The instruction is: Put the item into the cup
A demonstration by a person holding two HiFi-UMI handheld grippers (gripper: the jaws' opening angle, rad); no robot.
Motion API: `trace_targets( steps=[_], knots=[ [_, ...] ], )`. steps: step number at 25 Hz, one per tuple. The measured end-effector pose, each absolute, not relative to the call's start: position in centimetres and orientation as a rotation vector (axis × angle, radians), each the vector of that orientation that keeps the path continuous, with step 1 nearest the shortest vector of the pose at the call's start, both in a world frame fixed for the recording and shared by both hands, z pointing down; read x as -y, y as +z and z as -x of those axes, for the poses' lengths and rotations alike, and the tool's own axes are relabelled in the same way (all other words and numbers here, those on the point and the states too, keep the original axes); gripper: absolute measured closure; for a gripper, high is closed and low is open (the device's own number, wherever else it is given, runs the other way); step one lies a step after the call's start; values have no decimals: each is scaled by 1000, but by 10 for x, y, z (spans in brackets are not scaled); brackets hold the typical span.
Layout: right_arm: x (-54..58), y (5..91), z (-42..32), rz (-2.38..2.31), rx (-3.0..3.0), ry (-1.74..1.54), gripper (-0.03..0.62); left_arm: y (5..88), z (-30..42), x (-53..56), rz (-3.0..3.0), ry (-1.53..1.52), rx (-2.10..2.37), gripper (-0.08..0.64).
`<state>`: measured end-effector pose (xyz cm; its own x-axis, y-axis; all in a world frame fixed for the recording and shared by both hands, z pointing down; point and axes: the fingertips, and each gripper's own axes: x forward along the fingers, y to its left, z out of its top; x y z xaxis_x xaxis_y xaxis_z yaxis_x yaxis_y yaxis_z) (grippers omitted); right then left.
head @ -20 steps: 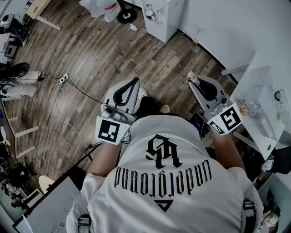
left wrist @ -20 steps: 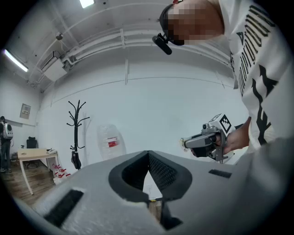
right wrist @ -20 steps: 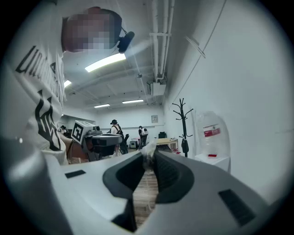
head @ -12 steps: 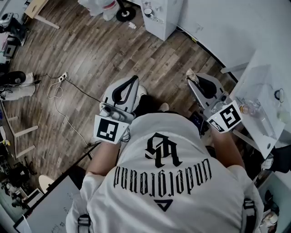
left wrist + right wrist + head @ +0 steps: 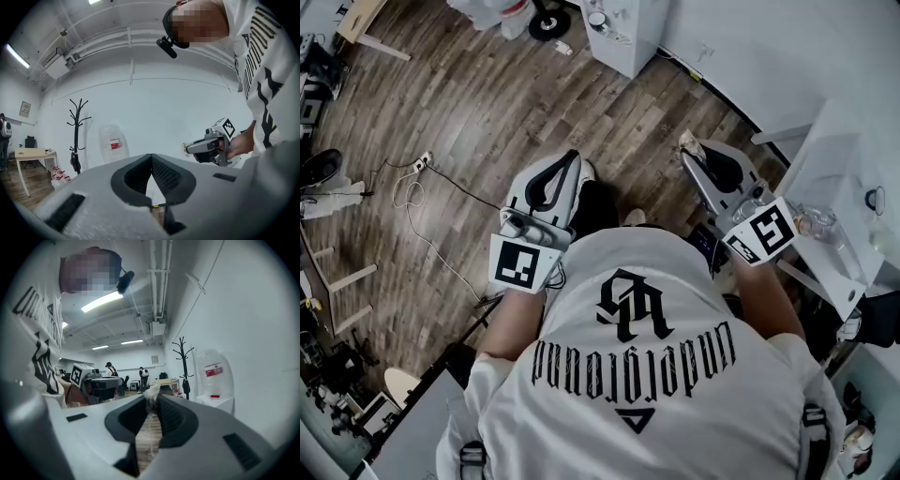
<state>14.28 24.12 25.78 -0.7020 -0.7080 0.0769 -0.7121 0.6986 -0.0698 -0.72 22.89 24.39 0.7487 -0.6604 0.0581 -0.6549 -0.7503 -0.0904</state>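
Over the plank floor [image 5: 469, 103], in the head view, the person holds both grippers out in front, well apart. The left gripper [image 5: 572, 159] has nothing at its tip. The right gripper [image 5: 692, 155] has a small pale item [image 5: 685, 142] pinched at its tip. A table [image 5: 830, 164] stands to the right, and the clear cup [image 5: 818, 223] sits on it — well apart from the item, off to the gripper's right.

In the left gripper view the jaws meet at their tips with nothing between them.

In the right gripper view the jaws are nearly together and clamp the item. It is a crumpled pale wad that pokes out above the pads, with a thin thread [image 5: 150, 432] hanging below. The cup is not in this view.

The carry looks to be the step in hand — the item is gripped but not yet near the cup. Next, the right gripper likely needs to swing toward the table, bring the item over the cup's mouth, and only then let its jaws part.
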Motion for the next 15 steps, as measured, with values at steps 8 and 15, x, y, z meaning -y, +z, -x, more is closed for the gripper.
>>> trace_targets(
  steps=[8,15],
  knots=[
    [-154,264,-118,-1228,2825,160,530,249,26,-142,2889,-106,-1043,554],
    [-68,254,-66,-1270,2811,168,529,242,80,-55,2911,-89,-1014,554]
  ],
)
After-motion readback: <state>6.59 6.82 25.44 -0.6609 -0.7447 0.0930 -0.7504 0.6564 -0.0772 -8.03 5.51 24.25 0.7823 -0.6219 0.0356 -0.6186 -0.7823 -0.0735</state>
